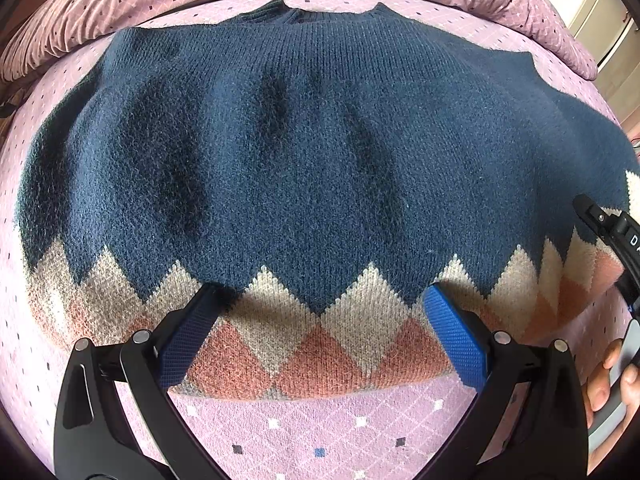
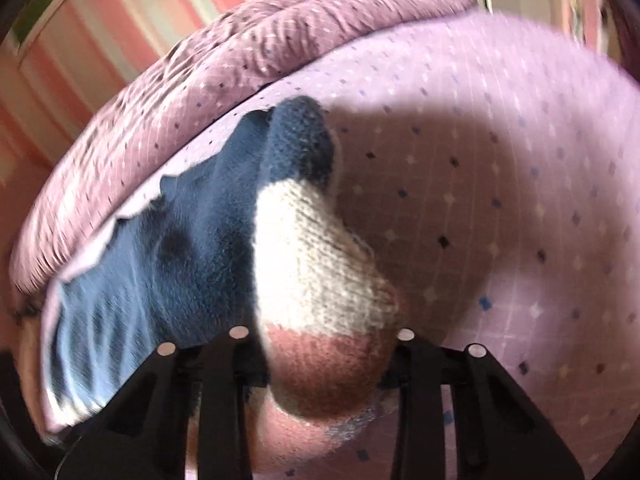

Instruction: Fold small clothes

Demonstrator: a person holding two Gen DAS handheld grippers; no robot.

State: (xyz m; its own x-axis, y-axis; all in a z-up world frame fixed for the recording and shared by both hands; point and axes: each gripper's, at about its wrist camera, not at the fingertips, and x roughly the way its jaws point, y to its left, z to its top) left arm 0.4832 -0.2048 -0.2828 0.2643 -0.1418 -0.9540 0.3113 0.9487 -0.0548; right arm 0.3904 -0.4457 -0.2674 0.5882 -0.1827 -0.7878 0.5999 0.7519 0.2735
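Navy sweater (image 1: 304,160) w/ argyle hem lies flat on the bed (image 1: 320,420). Left gripper (image 1: 324,320): fingers (image 1: 456,340) spread wide, hem betw. them, pads not pressing. Right gripper (image 2: 324,364): fingers narrowed onto a bunched hem corner, lifted off the bed; pads hidden by the knit. Right view blurred; in left view only part of the right gripper shows at the frame edge.

Black left gripper (image 1: 320,312), blue-padded jaws, silver rivets.

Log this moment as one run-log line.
left gripper: open over sweater hem | right gripper: shut on sweater corner | surface: pink bedspread
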